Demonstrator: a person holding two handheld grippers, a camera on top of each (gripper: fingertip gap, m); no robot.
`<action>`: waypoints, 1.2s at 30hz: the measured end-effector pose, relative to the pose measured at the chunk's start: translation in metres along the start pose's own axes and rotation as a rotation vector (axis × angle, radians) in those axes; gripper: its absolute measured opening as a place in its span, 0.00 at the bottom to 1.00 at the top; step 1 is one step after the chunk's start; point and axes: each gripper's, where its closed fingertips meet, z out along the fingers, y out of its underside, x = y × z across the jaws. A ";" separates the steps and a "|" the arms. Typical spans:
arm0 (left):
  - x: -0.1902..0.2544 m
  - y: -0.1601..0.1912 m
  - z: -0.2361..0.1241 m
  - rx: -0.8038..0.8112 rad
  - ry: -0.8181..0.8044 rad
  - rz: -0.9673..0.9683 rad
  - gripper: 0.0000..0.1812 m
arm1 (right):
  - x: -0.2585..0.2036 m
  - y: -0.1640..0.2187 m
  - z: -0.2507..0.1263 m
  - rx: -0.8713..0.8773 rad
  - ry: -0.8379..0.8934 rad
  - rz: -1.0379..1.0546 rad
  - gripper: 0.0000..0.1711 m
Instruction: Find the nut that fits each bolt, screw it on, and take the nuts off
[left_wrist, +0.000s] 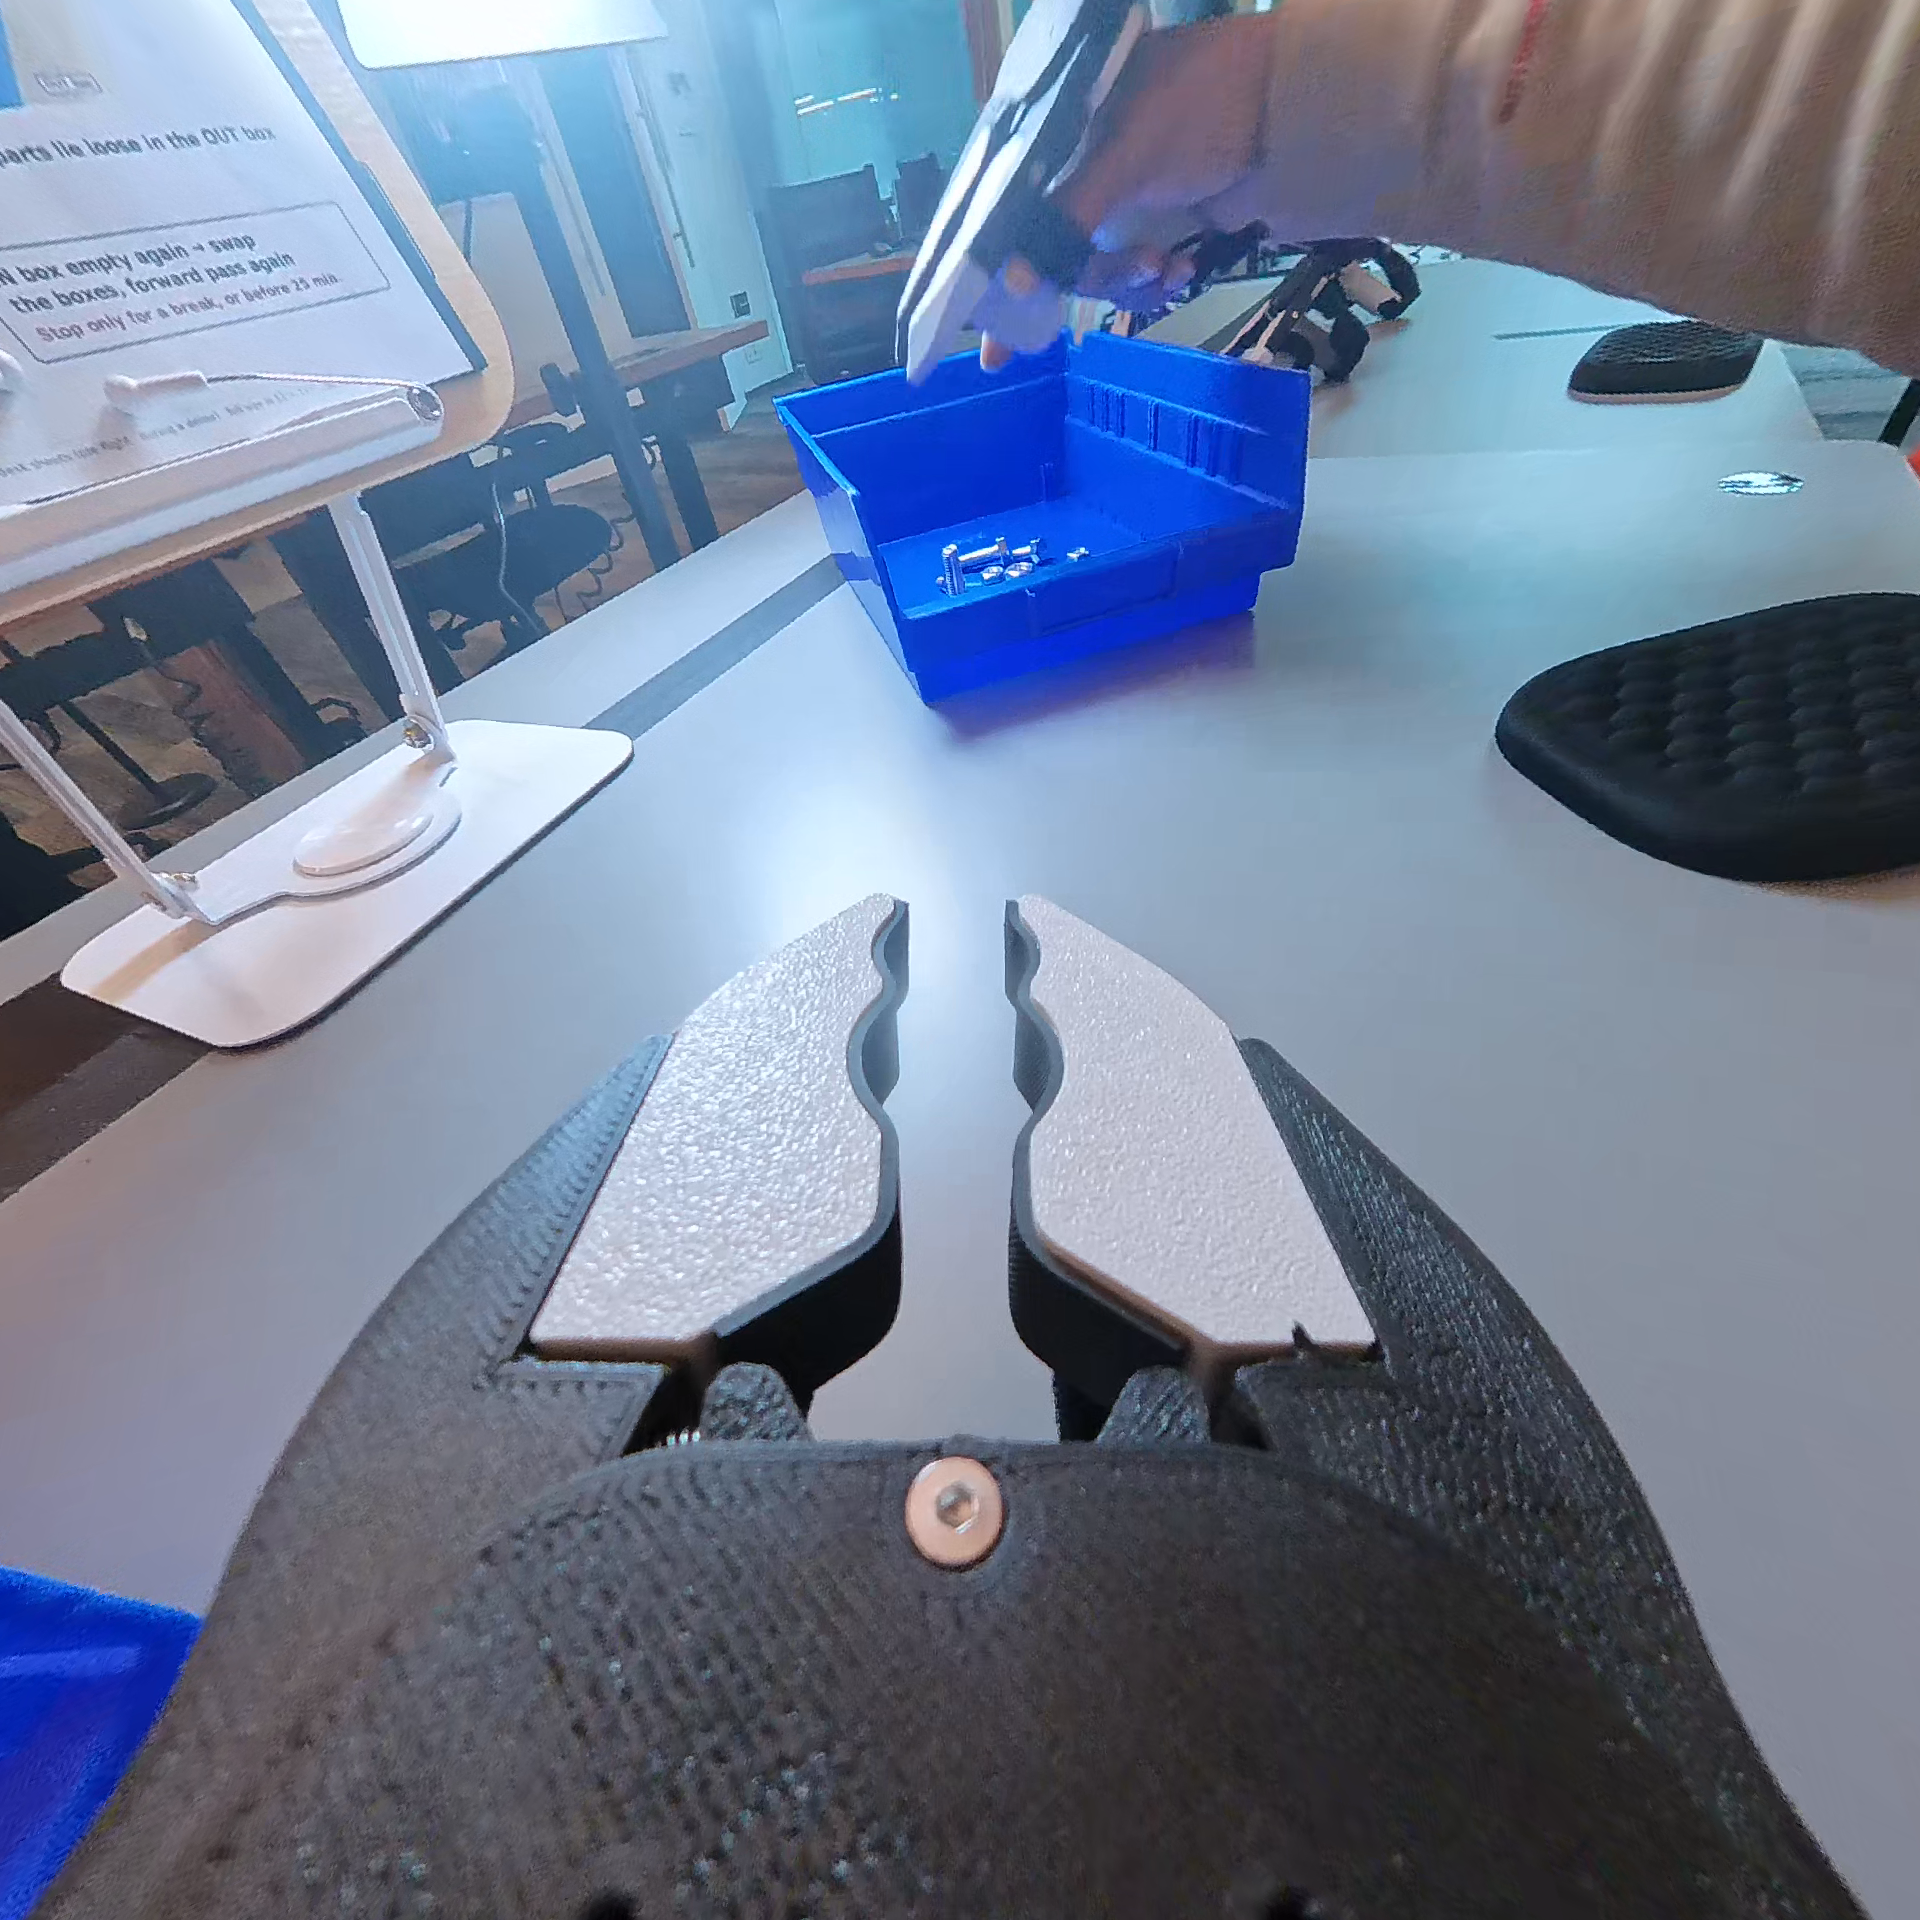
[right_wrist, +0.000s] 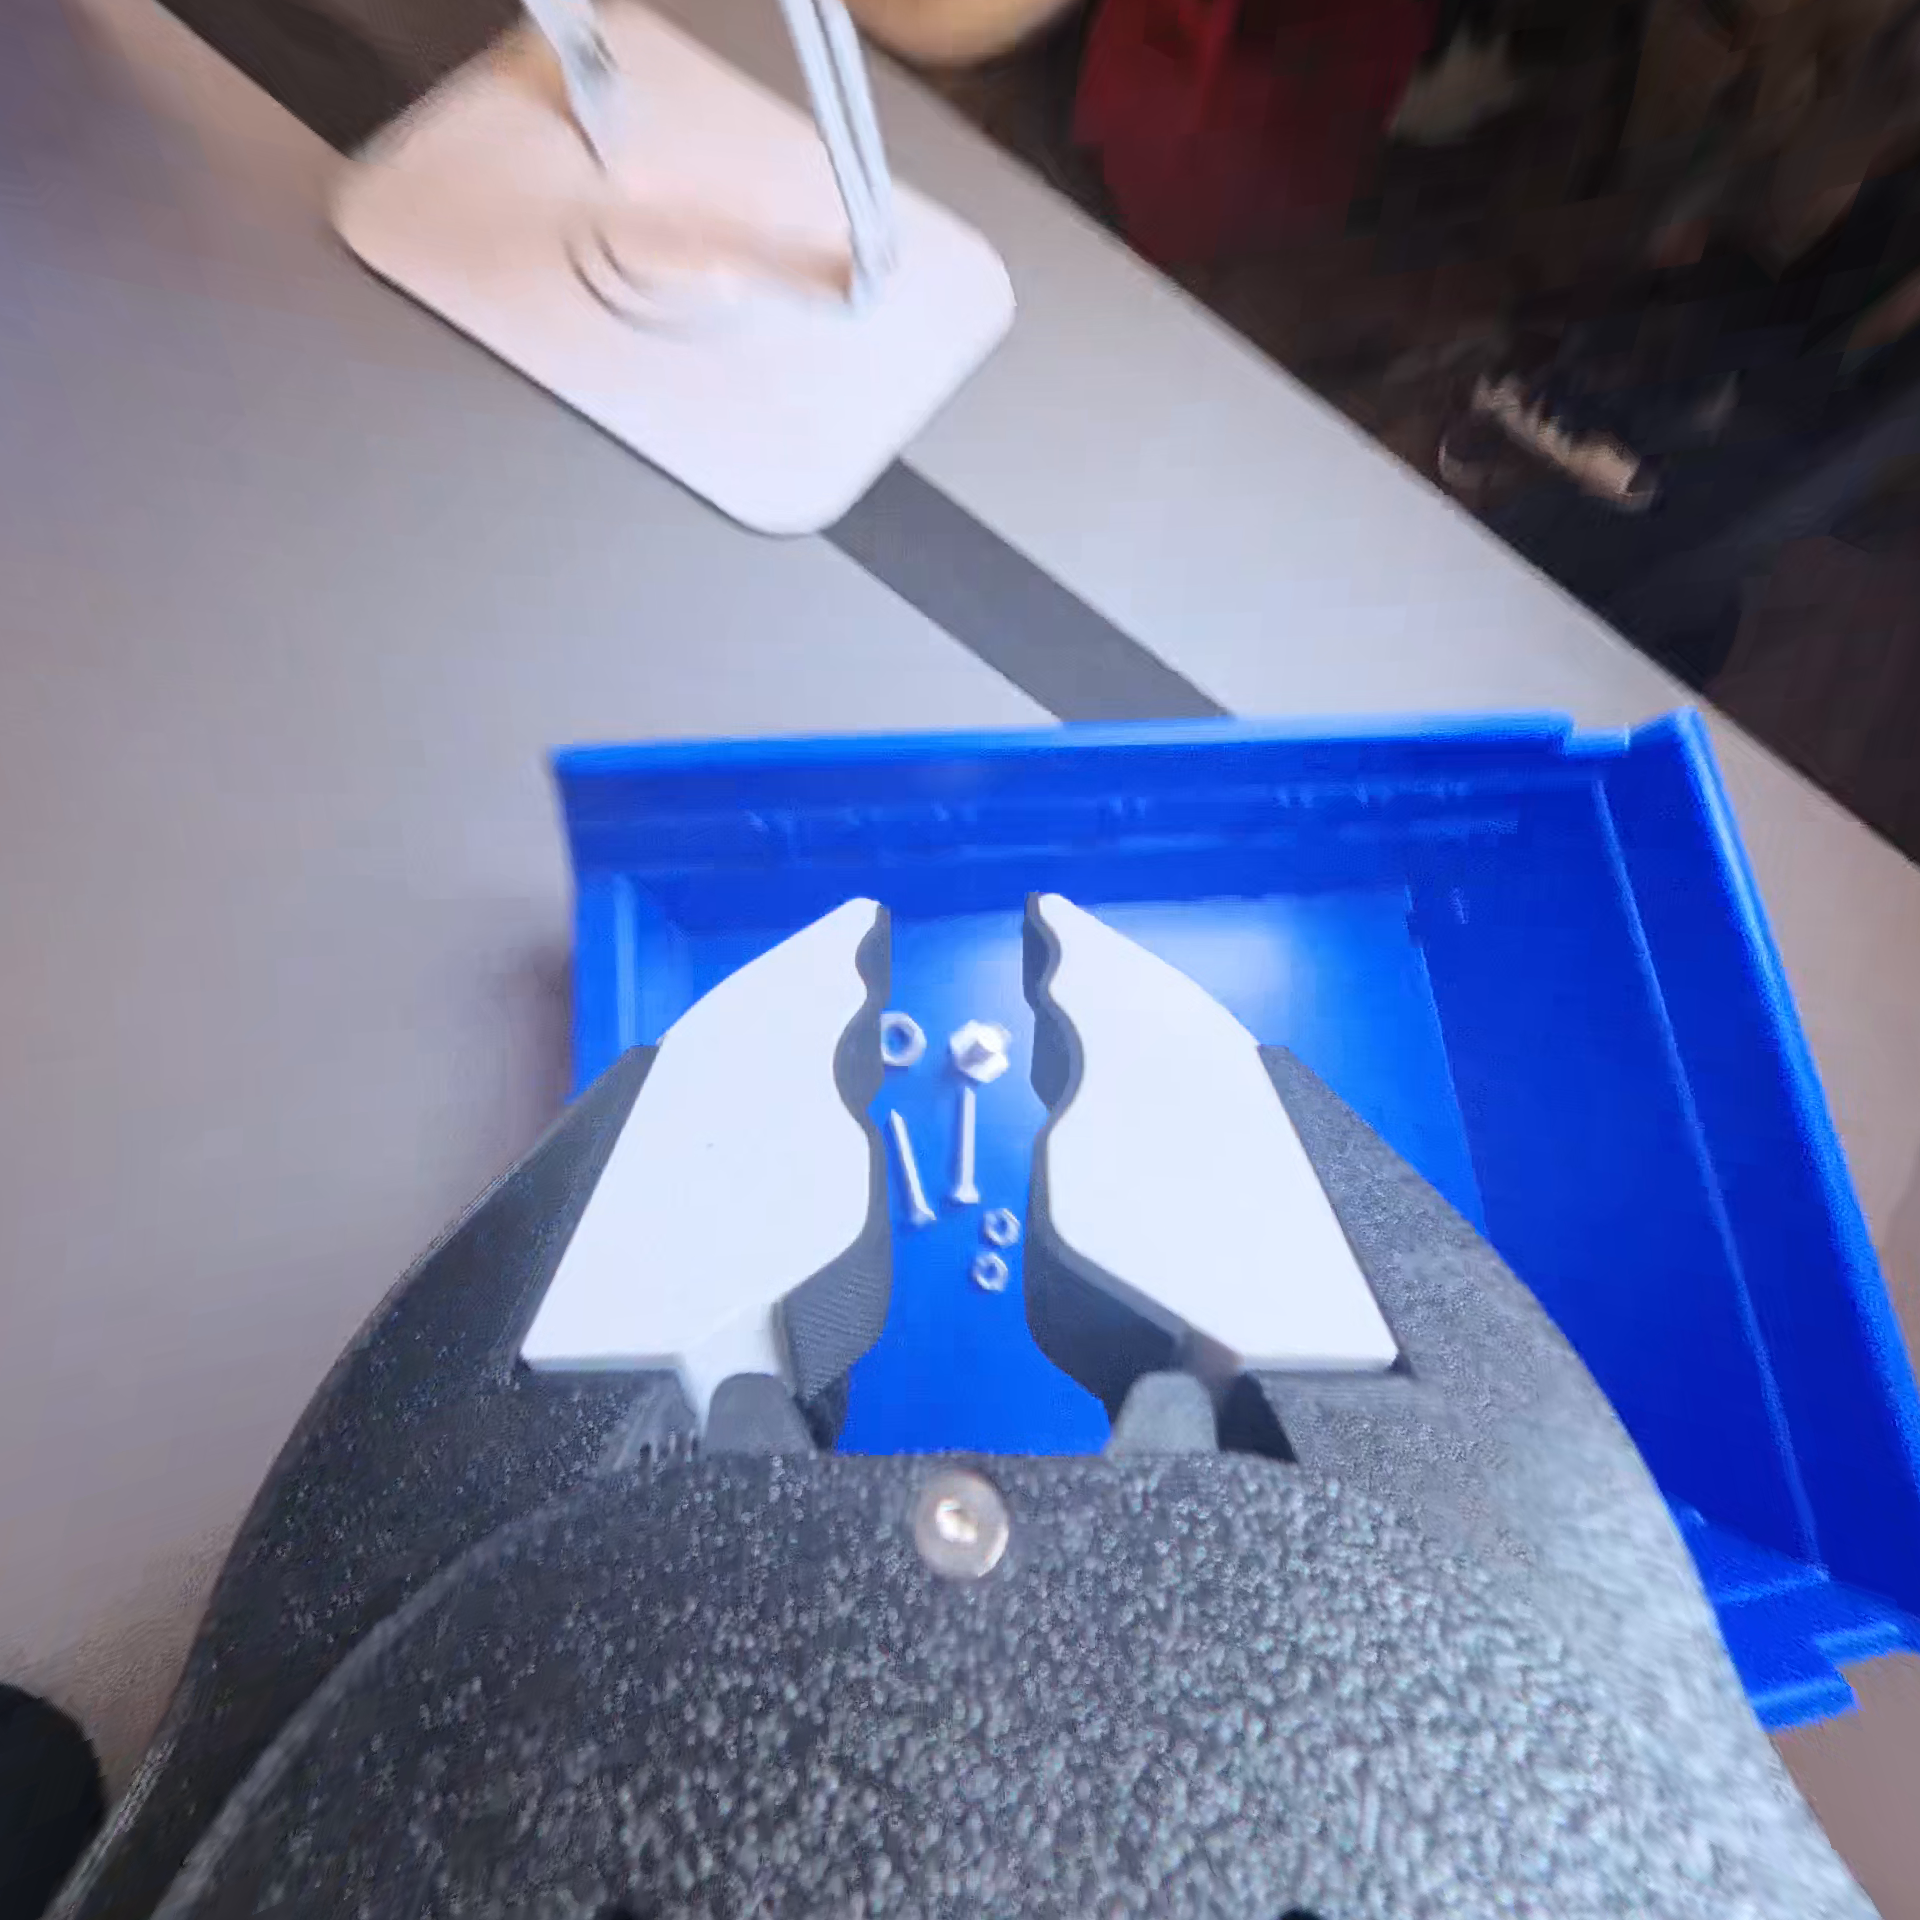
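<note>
A blue bin (left_wrist: 1174, 436) stands on the grey table ahead of my left gripper (left_wrist: 956, 920), which is open and empty, low over the table well short of the bin. Small silver bolts and nuts (left_wrist: 987, 566) lie loose on the bin floor. My right gripper (right_wrist: 958, 909), held by a hand, hovers above the bin (right_wrist: 1039, 821), open and empty, pointing down. Between its fingers I see two thin bolts (right_wrist: 966, 1153), a larger nut (right_wrist: 979, 1047), a ring-like nut (right_wrist: 899, 1039) and two small nuts (right_wrist: 1003, 1226). The right gripper also shows, blurred, in the left wrist view (left_wrist: 935, 312).
A white document stand (left_wrist: 343, 862) with a printed sheet is on the left; its base also shows in the right wrist view (right_wrist: 727, 343). Two black padded rests (left_wrist: 1745, 738) lie on the right. A blue object (left_wrist: 62, 1714) is at the lower left. The table edge runs along the left. There is about 35 centimeters between the tips of the two grippers.
</note>
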 end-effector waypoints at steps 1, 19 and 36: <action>-0.002 -0.001 -0.001 0.000 -0.008 0.005 0.10 | -0.019 -0.014 -0.011 0.090 -0.010 -0.018 0.14; -0.132 0.128 -0.168 -0.927 -0.405 0.173 0.18 | -0.121 0.081 -0.110 0.343 0.129 -0.010 0.15; 0.007 0.067 0.005 -0.673 -0.058 0.528 0.18 | -0.060 0.134 -0.085 0.338 0.444 0.407 0.41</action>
